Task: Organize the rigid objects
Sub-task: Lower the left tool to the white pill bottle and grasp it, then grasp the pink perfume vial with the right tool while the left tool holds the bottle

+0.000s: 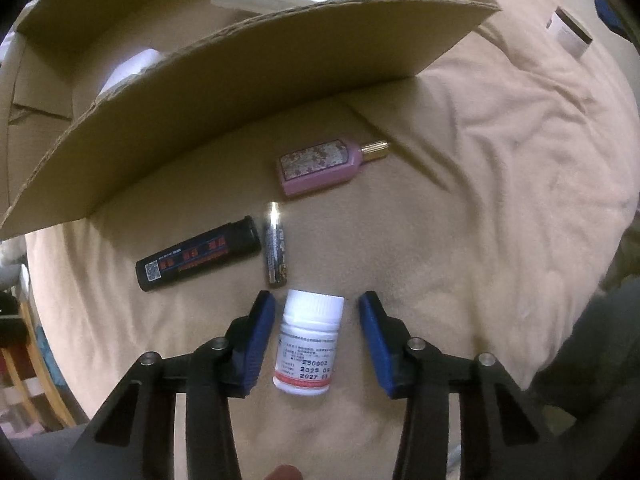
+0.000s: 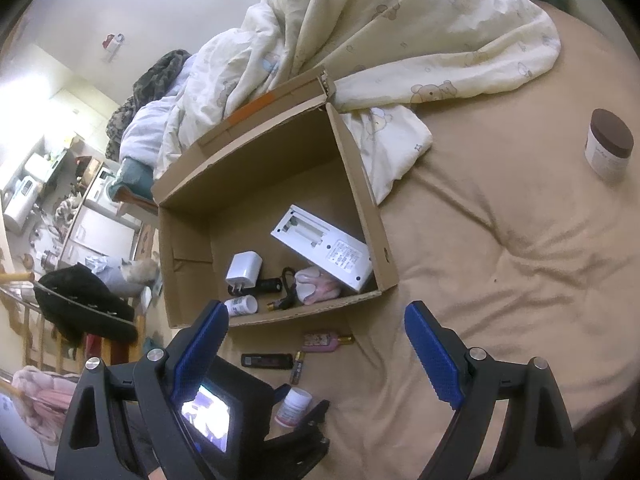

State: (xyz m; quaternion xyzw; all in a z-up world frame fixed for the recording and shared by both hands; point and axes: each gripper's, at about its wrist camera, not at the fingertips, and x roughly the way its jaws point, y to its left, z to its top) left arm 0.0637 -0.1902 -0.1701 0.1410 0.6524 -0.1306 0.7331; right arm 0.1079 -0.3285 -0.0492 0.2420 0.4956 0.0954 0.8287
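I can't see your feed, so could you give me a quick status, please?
Left tool open, straddling pill bottle. Right tool open, empty. Battery just ahead.

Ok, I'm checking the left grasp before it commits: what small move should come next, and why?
Probably close the left gripper. Its blue fingers are open on either side of the white pill bottle, which lies on the tan bedsheet; the left wrist view shows gaps on both sides. The cardboard box stands just beyond.

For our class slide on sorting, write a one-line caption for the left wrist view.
Open left claw straddles a white pill bottle lying on the bed, not yet gripped.
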